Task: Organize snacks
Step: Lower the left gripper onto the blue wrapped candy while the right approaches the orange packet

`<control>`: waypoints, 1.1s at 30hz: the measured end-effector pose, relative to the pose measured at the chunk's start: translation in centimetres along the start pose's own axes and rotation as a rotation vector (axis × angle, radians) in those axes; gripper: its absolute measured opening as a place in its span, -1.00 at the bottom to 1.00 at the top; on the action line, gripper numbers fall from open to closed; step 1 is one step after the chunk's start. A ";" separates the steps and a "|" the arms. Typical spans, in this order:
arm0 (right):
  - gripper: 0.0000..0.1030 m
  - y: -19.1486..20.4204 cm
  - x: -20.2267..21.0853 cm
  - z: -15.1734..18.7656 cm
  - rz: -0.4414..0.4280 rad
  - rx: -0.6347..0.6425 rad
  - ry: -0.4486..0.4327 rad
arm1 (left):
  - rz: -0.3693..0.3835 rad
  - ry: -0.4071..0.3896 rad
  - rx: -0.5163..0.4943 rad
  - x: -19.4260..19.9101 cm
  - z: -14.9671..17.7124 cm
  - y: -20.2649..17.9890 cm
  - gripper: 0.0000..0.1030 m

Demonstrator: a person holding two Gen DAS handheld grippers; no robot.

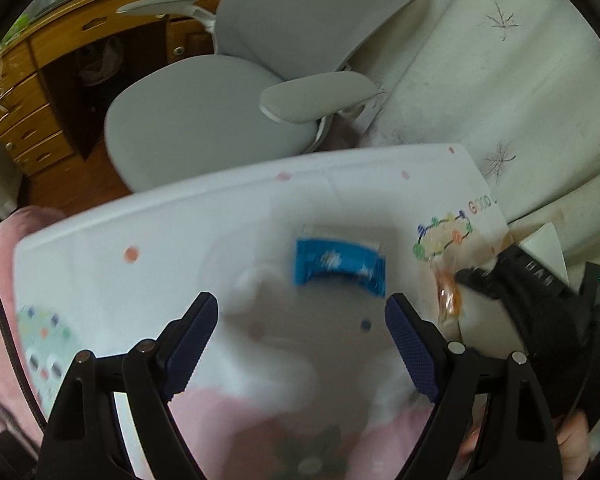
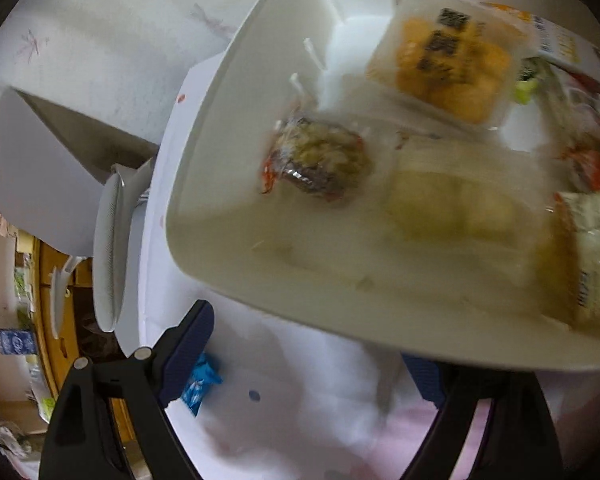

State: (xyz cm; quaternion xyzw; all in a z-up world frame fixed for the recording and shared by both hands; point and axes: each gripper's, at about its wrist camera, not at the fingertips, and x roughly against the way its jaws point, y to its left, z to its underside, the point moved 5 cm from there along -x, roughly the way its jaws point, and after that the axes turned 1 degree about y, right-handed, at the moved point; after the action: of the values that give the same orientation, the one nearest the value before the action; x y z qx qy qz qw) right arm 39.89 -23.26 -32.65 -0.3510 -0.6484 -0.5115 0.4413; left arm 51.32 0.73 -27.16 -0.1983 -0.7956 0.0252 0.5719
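White tabletop (image 1: 140,220) is seen under the left gripper (image 1: 302,336), whose jaws are spread wide with nothing between them; a blue snack packet (image 1: 338,266) lies just ahead, well clear of the table's edges. The right gripper (image 2: 312,364) is likewise held open and empty below a white bin's rim (image 2: 220,68); wrapped snacks (image 2: 320,160) lie inside.

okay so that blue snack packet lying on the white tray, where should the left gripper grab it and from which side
Grip the blue packet across its short width, at the middle of the body, coming straight down from above. It lies flat on the white tray with nothing touching it, and its long edges run side to side in the left wrist view. The left gripper hangs open just short of it, so its fingers may need turning.
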 end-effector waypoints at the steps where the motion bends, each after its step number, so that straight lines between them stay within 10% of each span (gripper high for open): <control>1: 0.74 0.2 -0.4 0.0 0.011 0.011 -0.005 | 0.010 -0.005 -0.004 -0.3 -0.3 -0.1 0.65; 17: 0.75 2.7 -3.0 0.0 0.186 0.106 0.012 | 0.106 0.008 -0.068 -5.7 -1.8 -2.3 0.65; 27: -0.02 2.5 -2.3 -0.9 0.158 0.104 0.019 | 0.083 -0.016 -0.075 -7.4 -1.9 -3.5 0.64; 33: -0.02 3.1 -2.5 -1.3 0.161 0.136 0.026 | 0.012 -0.023 -0.114 -7.7 -1.9 -4.1 0.49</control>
State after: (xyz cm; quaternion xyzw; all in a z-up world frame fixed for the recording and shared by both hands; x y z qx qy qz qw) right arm 43.85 -23.83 -33.77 -0.3643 -0.6457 -0.4337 0.5120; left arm 53.98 -6.02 -32.32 -0.2349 -0.8012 -0.0142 0.5502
